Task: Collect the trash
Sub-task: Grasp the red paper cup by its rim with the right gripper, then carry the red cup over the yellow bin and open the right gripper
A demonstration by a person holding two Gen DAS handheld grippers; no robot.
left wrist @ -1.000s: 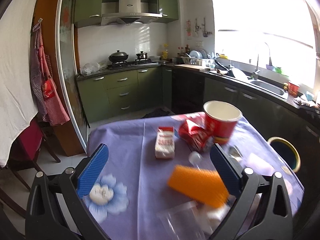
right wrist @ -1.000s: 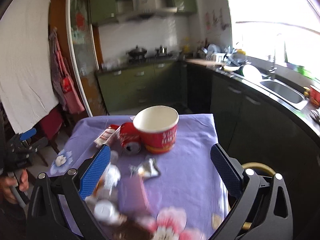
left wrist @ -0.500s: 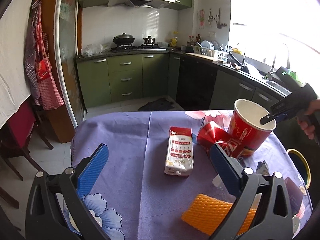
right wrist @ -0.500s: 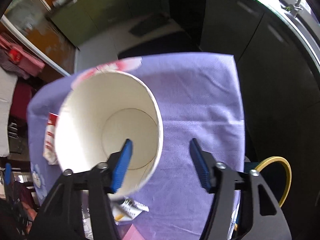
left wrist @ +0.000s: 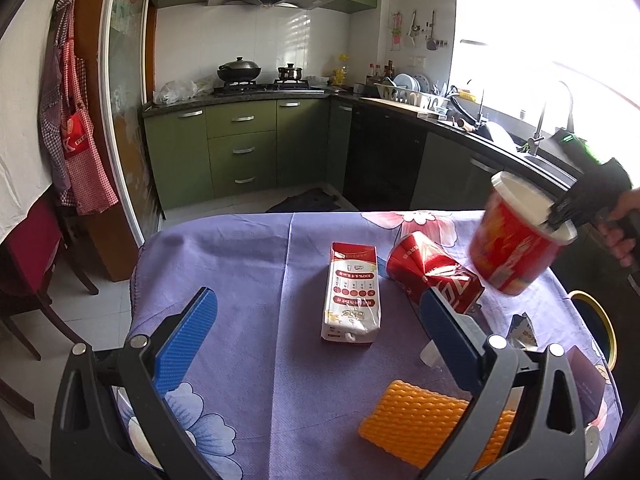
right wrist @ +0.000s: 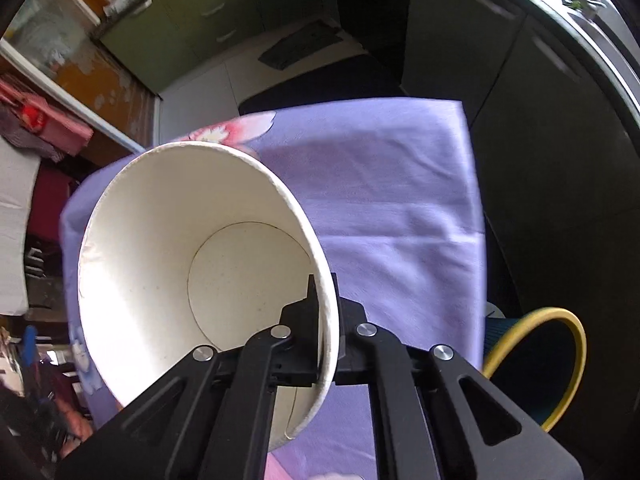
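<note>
Right wrist view shows the right tool (right wrist: 325,320) clenched on the rim of the cup (right wrist: 192,280), one finger inside the white wall and the other outside, so the cup hangs tilted from that single pinch with its mouth turned toward the camera. From the left wrist view the cup (left wrist: 516,248) is off the table (left wrist: 248,264), blurred, over the far right edge, with the person's hand (left wrist: 624,228) behind it. The relation that matters next is cup to bin (right wrist: 560,364): the yellow-rimmed bin stands on the floor just beside the table's right edge, below and to the right of the held cup, so the right hand is plainly the nearer one and probably needs only a short swing outward and down before letting go. The cup's long axis is leaning, which may make it swing or slip at the rim. The left tool (left wrist: 320,344) is released, jaws wide with nothing between them, low over the table; the carton (left wrist: 352,296) lies ahead between its fingers, long axis pointing away, with the crushed can (left wrist: 432,276) to its right and the orange sponge (left wrist: 416,420) nearer.
</note>
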